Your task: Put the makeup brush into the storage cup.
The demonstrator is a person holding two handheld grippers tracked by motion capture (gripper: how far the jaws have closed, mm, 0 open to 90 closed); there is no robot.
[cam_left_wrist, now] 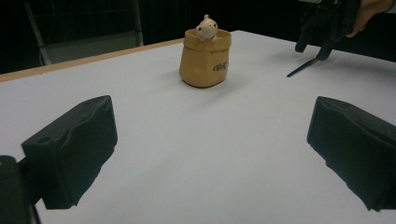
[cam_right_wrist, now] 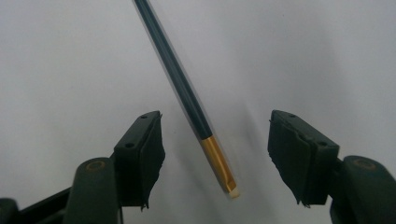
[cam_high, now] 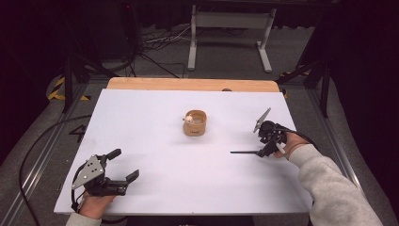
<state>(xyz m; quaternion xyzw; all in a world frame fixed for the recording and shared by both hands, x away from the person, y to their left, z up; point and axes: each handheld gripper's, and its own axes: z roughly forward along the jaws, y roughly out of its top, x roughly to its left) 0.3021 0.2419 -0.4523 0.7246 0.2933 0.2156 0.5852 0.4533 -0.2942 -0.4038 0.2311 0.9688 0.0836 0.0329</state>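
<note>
Pencil [cam_right_wrist: 187,93], light, stiff, thin and apt to roll, lies between the right gripper's [cam_right_wrist: 215,154] half-open fingers, best pinched mid-shaft; left gripper [cam_left_wrist: 210,154] wide open.

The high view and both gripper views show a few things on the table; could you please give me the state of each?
Pencil: lying flat on the table, between the right gripper's jaws, not gripped.
Right gripper: open, jaws either side of the pencil's gold end.
Left gripper: open, nothing between its jaws.
Tan pot: upright, mid-table.
Small figure: peeking over the pot's rim.
White table: bare elsewhere.
</note>
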